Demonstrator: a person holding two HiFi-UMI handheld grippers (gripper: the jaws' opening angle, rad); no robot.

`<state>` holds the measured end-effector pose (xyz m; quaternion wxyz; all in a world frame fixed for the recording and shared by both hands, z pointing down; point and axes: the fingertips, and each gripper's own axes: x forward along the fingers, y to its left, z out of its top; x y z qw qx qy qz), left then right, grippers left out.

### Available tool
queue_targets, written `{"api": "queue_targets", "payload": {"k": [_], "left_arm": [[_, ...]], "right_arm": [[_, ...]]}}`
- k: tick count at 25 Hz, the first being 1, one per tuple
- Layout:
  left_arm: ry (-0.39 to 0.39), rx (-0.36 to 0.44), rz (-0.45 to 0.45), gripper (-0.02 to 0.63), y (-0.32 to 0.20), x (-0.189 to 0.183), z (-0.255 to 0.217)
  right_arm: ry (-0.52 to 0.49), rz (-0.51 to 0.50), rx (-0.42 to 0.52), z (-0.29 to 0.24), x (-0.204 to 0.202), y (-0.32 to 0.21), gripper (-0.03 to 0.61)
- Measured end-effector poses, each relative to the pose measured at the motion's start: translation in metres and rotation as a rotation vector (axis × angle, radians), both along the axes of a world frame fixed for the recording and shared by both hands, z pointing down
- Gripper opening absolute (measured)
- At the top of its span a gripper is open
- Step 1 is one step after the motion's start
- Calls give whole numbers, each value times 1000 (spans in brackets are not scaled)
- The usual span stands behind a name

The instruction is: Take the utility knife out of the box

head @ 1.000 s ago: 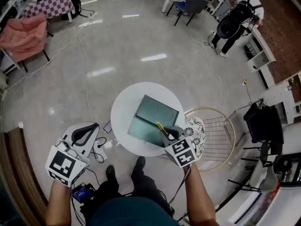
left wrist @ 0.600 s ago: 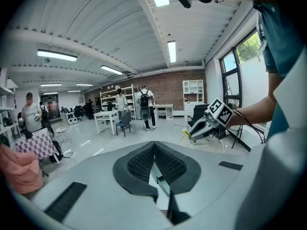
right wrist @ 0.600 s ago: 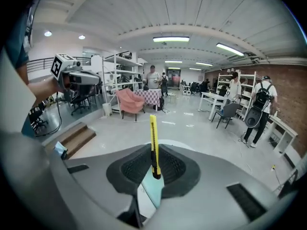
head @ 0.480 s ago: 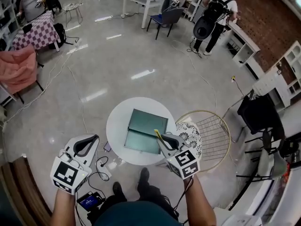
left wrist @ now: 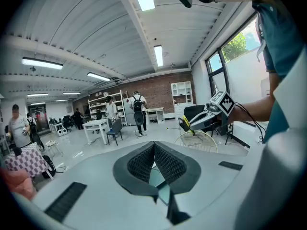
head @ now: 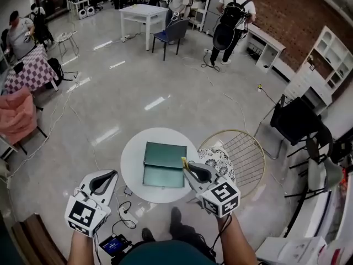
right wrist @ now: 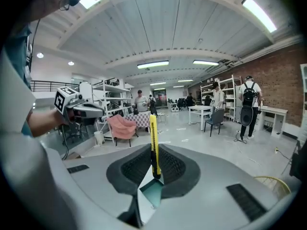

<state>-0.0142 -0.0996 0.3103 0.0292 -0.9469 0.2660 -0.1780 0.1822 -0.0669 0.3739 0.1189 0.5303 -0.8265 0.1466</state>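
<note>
Utility knife (right wrist: 153,143): being held between the fingers (right wrist: 175,169) of the right gripper (head: 190,171), which are clamped on its lower end. Most of the body is projecting past the fingertips. In the head view the knife is showing just at the right edge of the green box (head: 164,159), apparently raised above it and no longer inside.

Step in hand, as judged: the knife is being carried clear of the box.
- A firm, even squeeze is being called for; only the short end is gripped, so the long free end could swing or slip if the grip is loosened.
- The free end is best being kept pointed away from the body and from the left gripper (head: 110,175).
- A bare part of the round white surface (head: 132,153) beside the box is being suggested as the set-down spot, not the wire chair (head: 245,153) to the right.

Left gripper: being held low and well apart to the left, off the surface, its fingers together with nothing between them.

Look of the knife: slim, straight, bright yellow, with a darker patch where it is pinched. Whether the blade is out cannot be told. The box is showing two flat green panels meeting at a crease.
</note>
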Motion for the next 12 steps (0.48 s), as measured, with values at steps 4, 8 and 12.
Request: {"api": "queue_targets", "payload": {"k": [4,8,12], "left_arm": [[-4,18,29,18,3,9,-7],[17,-5,29,18,17,15,-11],[30,-23,14,18,10,14,-25]], "right_arm": [[-30,27,50,-15,7,9,67],[-73,37,105,-31,9,32,67],[-115,45,156,-49,5,31,66]]}}
